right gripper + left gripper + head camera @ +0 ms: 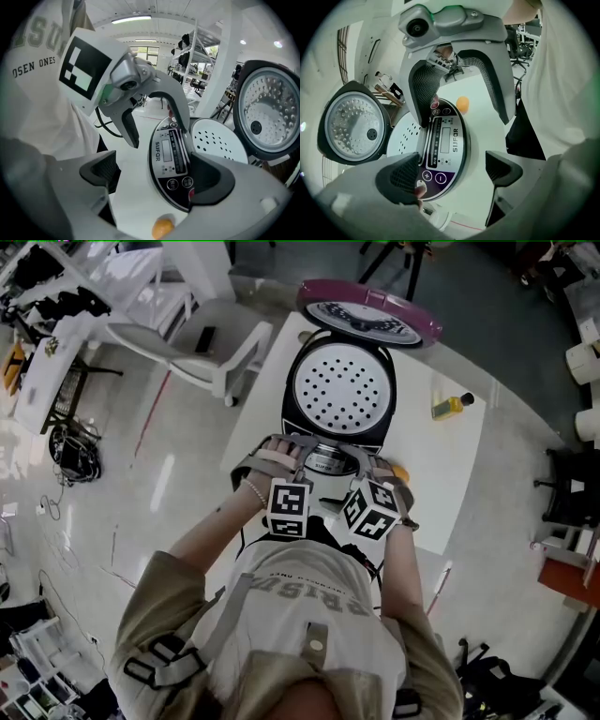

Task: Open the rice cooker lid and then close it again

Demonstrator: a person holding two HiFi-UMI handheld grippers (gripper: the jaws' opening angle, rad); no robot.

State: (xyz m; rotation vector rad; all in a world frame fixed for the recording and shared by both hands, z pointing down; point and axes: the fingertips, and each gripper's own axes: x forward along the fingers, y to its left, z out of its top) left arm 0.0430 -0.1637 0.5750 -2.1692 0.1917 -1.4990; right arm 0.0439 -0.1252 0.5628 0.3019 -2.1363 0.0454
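Lid (pixel 370 317) raised, left claw (pixel 452 173) and right claw (pixel 154 176) hover spread above the rice cooker's (pixel 289 395) panel (pixel 450 140); closing it next calls for pressing the lid down.

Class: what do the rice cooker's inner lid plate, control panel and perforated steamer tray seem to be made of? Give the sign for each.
The inner lid plate: probably bare metal, perhaps aluminium; dull silver sheen, pressed dimples.
The control panel: glossy dark plastic, it seems; smooth face, printed buttons.
The steamer tray: matt white, perforated; plastic or coated metal, cannot tell.
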